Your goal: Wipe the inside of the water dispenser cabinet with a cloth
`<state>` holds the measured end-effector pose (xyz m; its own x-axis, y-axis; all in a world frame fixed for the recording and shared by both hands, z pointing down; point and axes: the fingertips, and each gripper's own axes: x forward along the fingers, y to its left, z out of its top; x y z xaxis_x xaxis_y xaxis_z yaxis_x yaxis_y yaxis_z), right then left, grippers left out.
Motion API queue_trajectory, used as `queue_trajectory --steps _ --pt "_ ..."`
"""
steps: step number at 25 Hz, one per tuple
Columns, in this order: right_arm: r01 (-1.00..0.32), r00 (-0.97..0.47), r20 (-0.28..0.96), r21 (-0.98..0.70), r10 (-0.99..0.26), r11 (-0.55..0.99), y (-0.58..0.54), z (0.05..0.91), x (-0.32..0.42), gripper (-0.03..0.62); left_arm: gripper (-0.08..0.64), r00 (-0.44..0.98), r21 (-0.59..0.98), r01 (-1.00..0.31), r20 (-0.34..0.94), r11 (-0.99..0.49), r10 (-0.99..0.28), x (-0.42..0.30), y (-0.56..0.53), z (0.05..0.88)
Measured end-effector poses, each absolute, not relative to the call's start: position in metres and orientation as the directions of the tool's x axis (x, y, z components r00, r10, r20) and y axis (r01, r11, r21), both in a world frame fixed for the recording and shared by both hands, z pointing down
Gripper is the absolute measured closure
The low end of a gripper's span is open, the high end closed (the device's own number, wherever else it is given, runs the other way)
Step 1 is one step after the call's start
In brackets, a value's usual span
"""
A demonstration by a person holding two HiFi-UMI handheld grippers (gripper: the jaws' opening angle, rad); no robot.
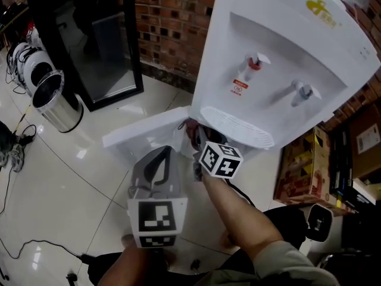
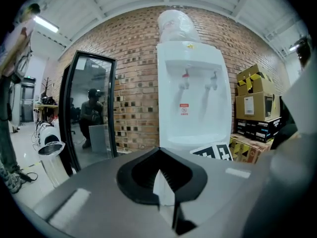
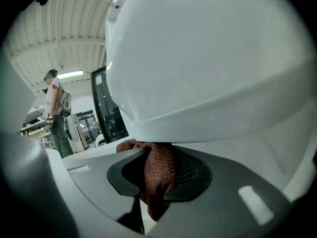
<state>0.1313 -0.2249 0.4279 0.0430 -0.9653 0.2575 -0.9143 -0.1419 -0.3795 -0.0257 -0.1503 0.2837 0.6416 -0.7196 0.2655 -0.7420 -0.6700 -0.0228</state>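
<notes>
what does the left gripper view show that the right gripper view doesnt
Only the left gripper view: the water dispenser front-on with both taps, the bottle on top, cardboard boxes to its right, a steel bin, and the left claw shut.
Only the right gripper view: the brown cloth pinched in the right claw, the dispenser's white body filling most of the frame, and a person standing far left.
Both: the dispenser and the black-framed glass panel beside it.

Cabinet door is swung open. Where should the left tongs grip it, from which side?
Likely the top edge of the cabinet door, near its free end away from the water dispenser. The panel is thin, upright, that edge exposed, so the left tongs, now shut, could open and straddle it from above.
</notes>
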Motion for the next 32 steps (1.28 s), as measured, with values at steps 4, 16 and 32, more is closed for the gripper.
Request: queue_trajectory --steps 4,16,32 --pt "-0.920 0.029 0.294 -0.365 -0.955 -0.140 -0.221 0.433 0.131 0.494 0.560 0.648 -0.024 -0.740 0.243 -0.673 -0.722 -0.023 -0.148 0.275" --pt "-0.927 0.039 0.332 -0.340 -0.942 -0.158 -0.229 0.445 0.117 0.491 0.560 0.647 -0.015 -0.742 0.242 -0.670 -0.723 -0.029 -0.149 0.274" --pt "-0.849 0.329 0.299 -0.322 -0.896 -0.420 -0.115 0.426 0.237 0.492 0.560 0.740 -0.030 -0.643 0.234 -0.765 -0.631 0.024 -0.111 0.272"
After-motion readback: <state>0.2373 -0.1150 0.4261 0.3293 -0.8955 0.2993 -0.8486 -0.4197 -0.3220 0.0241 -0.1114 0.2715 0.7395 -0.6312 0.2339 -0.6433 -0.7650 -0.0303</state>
